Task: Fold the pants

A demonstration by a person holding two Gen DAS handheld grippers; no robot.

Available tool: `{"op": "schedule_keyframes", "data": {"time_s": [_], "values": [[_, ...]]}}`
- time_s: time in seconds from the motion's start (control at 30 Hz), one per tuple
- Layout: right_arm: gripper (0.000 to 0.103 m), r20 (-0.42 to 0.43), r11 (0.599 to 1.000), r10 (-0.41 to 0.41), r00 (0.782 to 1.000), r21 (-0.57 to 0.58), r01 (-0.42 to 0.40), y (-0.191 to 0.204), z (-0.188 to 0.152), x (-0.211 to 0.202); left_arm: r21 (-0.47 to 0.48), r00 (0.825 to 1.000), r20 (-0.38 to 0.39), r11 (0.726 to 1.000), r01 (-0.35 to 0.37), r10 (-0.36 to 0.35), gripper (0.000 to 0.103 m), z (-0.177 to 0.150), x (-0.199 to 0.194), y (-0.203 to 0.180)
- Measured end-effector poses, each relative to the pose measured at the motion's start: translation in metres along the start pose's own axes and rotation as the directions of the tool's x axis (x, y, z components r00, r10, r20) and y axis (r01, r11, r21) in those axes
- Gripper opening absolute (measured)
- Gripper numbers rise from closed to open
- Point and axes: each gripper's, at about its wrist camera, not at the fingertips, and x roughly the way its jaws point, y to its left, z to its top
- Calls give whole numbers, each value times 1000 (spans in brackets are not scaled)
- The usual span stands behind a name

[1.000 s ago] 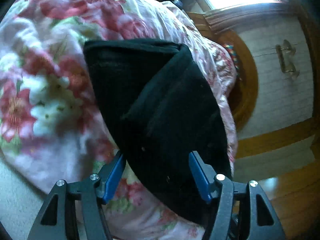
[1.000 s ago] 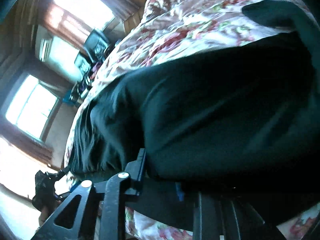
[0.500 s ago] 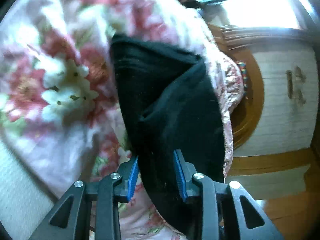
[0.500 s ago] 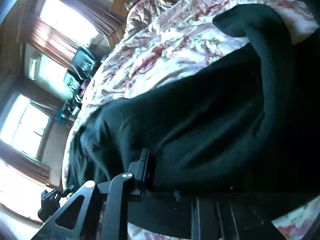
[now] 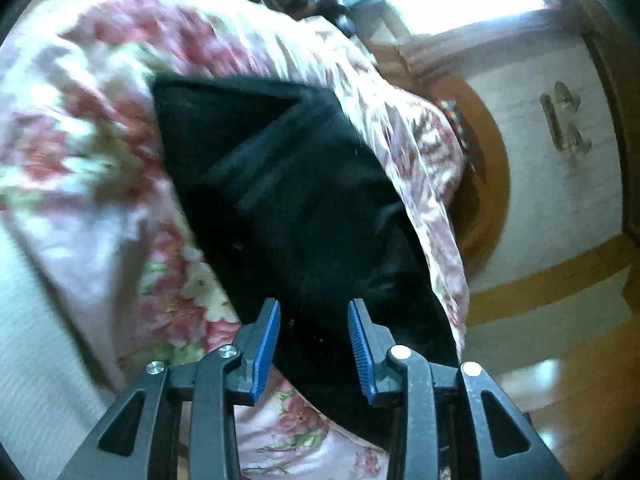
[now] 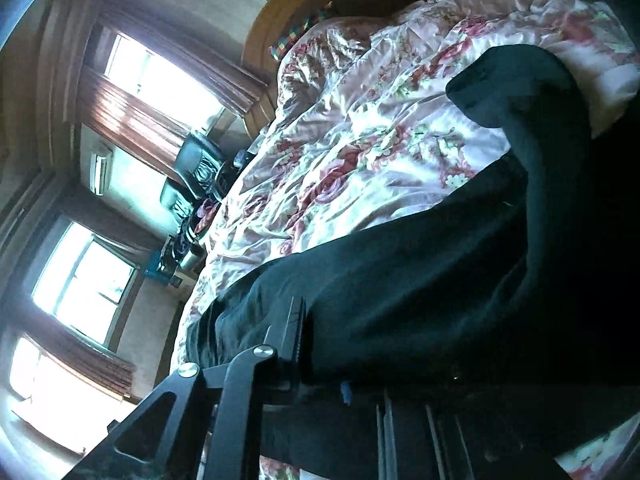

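Observation:
The black pants (image 5: 280,200) lie folded on a pink floral bedspread (image 5: 100,140), their near end reaching into my left gripper (image 5: 312,340). Its blue pads (image 5: 266,344) press a thick fold of the cloth, and the jaws are opening slightly. In the right wrist view the pants (image 6: 400,300) drape over my right gripper (image 6: 332,364), lifted off the bedspread (image 6: 360,140). Those jaws are closing on the fabric. Only one finger (image 6: 296,340) shows; the other is hidden under the cloth.
A curved wooden headboard (image 5: 488,200) and a white wall stand past the bed, with wooden floor (image 5: 560,420) at the bed's edge. Bright curtained windows (image 6: 160,76) and a cluttered stand with dark objects (image 6: 192,184) line the far side of the room.
The left jaws narrowed from wide open onto a fold of the pants. Both grippers rose with the cloth, and the right view now shows more bedspread beyond the lifted pants.

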Motion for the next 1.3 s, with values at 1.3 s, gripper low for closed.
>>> {"op": "schedule_keyframes", "data": {"time_s": [1.3], "values": [[14,-227,974,-92,970,-224,40,12,-76,23,238,986,-38,960,-146,159,10,72,-2,9]]}}
